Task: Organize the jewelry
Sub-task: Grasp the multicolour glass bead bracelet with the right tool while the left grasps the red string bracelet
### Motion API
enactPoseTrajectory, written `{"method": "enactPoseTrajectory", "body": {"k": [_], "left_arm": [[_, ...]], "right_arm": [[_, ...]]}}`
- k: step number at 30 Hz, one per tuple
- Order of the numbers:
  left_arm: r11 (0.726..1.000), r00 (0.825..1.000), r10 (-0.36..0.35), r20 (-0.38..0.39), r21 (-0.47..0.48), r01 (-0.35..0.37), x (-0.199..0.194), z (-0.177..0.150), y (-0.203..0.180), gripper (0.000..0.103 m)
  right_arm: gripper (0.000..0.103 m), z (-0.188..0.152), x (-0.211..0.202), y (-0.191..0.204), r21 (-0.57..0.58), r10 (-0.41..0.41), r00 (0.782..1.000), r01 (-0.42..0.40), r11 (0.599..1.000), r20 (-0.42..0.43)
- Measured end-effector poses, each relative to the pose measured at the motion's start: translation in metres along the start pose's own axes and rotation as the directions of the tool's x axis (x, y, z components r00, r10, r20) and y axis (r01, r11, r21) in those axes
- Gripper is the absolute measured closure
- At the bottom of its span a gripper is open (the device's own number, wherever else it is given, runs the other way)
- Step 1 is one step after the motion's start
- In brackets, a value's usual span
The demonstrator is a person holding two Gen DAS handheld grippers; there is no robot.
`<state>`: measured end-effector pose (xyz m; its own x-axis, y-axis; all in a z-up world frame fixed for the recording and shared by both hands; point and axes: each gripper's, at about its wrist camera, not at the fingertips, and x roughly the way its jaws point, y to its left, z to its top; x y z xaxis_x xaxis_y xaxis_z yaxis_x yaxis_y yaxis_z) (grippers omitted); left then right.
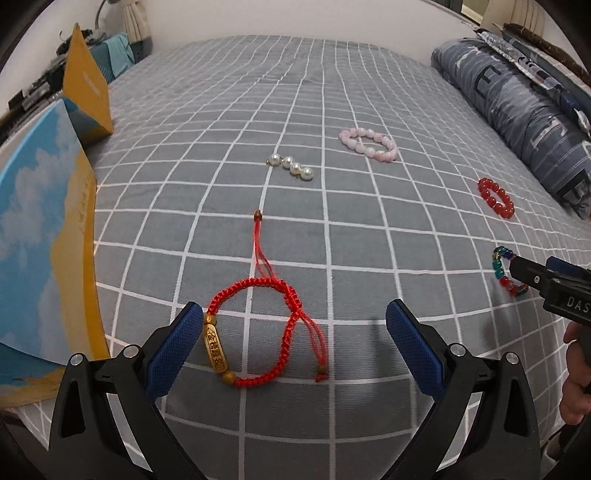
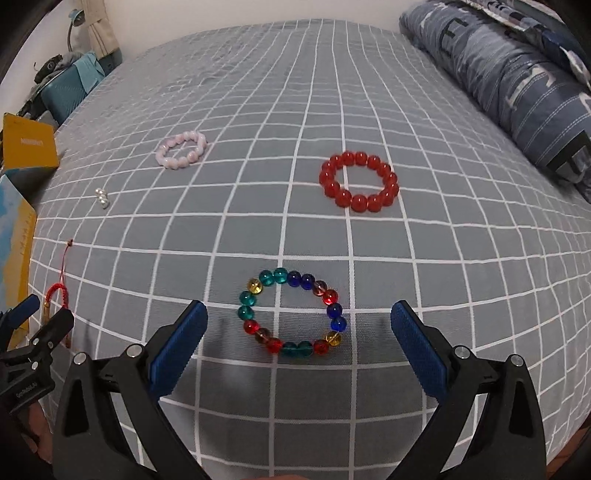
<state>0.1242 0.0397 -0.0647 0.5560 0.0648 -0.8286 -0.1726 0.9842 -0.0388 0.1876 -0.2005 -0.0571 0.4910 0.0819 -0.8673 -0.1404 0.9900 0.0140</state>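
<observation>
A red braided cord bracelet (image 1: 258, 328) with a gold charm lies on the grey checked bedspread (image 1: 295, 92). My left gripper (image 1: 295, 325) is open around it, low over the bed; its left pad touches the charm. A multicolour glass bead bracelet (image 2: 291, 314) lies between the fingers of my open right gripper (image 2: 297, 321); it also shows in the left wrist view (image 1: 504, 271). A red bead bracelet (image 2: 358, 181), a pink bead bracelet (image 2: 181, 149) and a short pearl string (image 1: 291, 167) lie farther up the bed.
A blue and yellow box (image 1: 44, 240) with an open yellow lid (image 1: 86, 85) stands at the bed's left edge. A folded blue striped quilt (image 1: 517, 103) lies along the right side. Clutter and a lamp (image 2: 74, 22) stand beyond the far left corner.
</observation>
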Motion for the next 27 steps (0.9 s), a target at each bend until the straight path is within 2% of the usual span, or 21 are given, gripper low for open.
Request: {"method": "enactPoseTrajectory", "body": {"k": [3, 11, 14, 17, 18, 20, 22, 27], "left_arm": [[1.000, 1.000, -0.020, -0.017, 0.000, 0.020, 0.006, -0.004, 0.001, 0.006], [1.000, 1.000, 0.008, -0.013, 0.019, -0.008, 0.013, -0.006, -0.002, 0.006], [1.000, 1.000, 0.001, -0.031, 0.015, 0.000, 0.014, -0.006, -0.001, 0.007], [1.000, 0.999, 0.008, -0.042, 0.010, -0.008, 0.014, -0.006, -0.001, 0.016], [1.000, 0.999, 0.006, -0.045, 0.007, -0.006, 0.013, -0.006, 0.000, 0.021], [1.000, 0.998, -0.014, -0.058, -0.003, 0.014, 0.013, -0.006, 0.001, 0.038], [0.999, 0.996, -0.034, -0.079, -0.031, 0.031, 0.014, -0.006, 0.005, 0.045], [0.999, 0.996, -0.018, -0.086, -0.036, 0.015, 0.012, -0.007, 0.009, 0.056]], "right_arm": [[0.008, -0.001, 0.006, -0.001, 0.013, 0.017, 1.000, -0.016, 1.000, -0.014], [0.008, -0.001, 0.024, -0.002, 0.028, 0.026, 0.998, -0.024, 0.999, -0.049], [0.012, 0.000, 0.029, -0.004, 0.042, 0.029, 0.998, -0.026, 0.999, -0.060], [0.021, 0.001, 0.031, -0.006, 0.052, 0.017, 0.998, -0.014, 0.999, -0.060], [0.025, 0.001, 0.031, -0.006, 0.055, 0.017, 0.998, -0.014, 0.998, -0.059], [0.033, 0.001, 0.031, -0.007, 0.065, 0.022, 0.998, -0.018, 0.998, -0.060], [0.046, 0.002, 0.030, -0.008, 0.071, 0.022, 0.998, -0.017, 0.997, -0.057], [0.067, 0.000, 0.029, -0.011, 0.085, 0.009, 0.998, -0.004, 0.996, -0.056]]}}
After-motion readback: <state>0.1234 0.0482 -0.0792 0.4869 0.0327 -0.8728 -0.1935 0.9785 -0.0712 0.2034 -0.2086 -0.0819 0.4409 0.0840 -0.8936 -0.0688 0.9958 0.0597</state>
